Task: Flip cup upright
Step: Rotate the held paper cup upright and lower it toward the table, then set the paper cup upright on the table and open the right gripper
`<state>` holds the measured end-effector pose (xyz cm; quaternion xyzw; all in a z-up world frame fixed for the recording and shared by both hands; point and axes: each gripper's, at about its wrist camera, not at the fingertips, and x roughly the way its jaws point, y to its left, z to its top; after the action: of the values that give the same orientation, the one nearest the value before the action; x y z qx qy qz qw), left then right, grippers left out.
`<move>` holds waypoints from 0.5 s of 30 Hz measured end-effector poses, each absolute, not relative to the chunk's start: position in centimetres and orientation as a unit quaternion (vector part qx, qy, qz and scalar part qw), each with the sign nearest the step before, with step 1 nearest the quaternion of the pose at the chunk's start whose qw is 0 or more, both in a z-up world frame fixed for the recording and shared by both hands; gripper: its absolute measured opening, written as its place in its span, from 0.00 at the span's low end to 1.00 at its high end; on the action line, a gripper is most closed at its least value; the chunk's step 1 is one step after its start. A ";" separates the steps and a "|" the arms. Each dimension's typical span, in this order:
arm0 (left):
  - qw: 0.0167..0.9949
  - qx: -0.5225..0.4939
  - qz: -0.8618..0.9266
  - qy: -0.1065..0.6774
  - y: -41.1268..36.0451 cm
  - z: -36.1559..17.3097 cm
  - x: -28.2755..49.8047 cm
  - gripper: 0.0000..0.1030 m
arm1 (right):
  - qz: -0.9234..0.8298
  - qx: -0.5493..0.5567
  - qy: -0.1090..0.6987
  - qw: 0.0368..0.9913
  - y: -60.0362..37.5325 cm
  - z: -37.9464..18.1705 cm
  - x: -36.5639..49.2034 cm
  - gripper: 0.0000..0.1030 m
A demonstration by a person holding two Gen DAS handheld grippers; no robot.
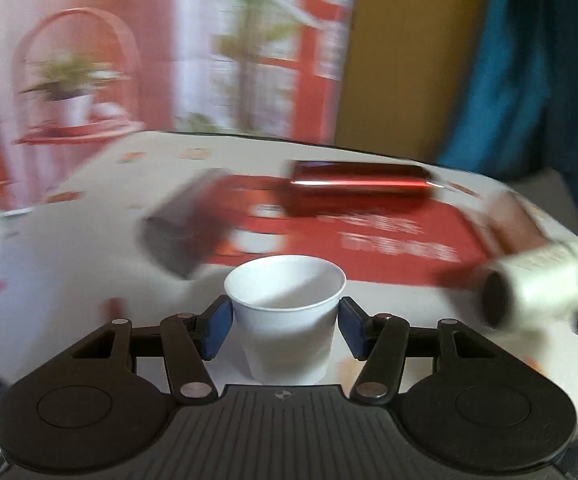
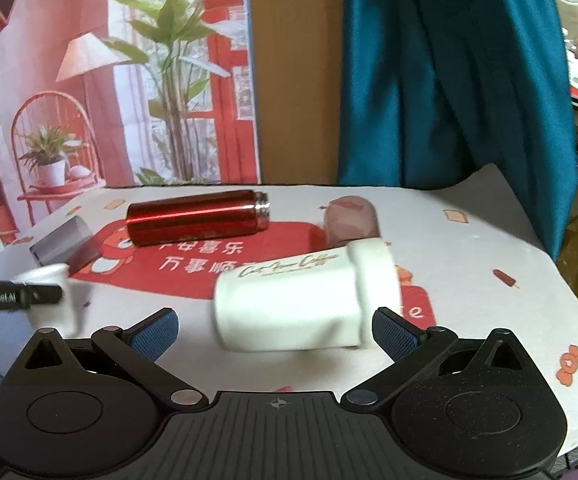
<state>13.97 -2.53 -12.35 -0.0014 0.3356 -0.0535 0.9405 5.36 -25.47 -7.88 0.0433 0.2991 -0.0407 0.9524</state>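
A white paper cup (image 1: 287, 316) stands upright, mouth up, between the blue pads of my left gripper (image 1: 285, 328). The pads sit right at its sides with a hairline gap; contact is hard to tell. The cup also shows at the left of the right wrist view (image 2: 55, 300), behind the left gripper's black body. My right gripper (image 2: 275, 330) is open, with a white lidded tumbler (image 2: 301, 304) lying on its side between its fingers, untouched. The tumbler shows blurred in the left wrist view (image 1: 537, 284).
A red metal flask (image 2: 197, 222) lies on its side on the red mat (image 2: 193, 276). A grey box (image 2: 63, 246) lies at the left, a brownish cup (image 2: 351, 224) behind the tumbler. A teal curtain (image 2: 449, 72) hangs past the table's far edge.
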 end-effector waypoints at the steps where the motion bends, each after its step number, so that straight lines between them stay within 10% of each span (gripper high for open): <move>1: 0.939 -0.005 -0.040 0.342 -1.9 -12.6 14.2 0.59 | -0.038 0.040 0.301 0.952 -25.2 -7.9 5.4 1.00; 15: 0.924 -0.027 -0.064 0.376 -1.4 -14.3 12.9 0.54 | -0.026 0.023 0.313 0.949 -23.8 -7.9 5.4 1.00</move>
<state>12.93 -1.35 -14.31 -0.0267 0.3757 -0.0644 0.9241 5.44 -23.77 -7.91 0.0228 0.3126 -0.0265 0.9493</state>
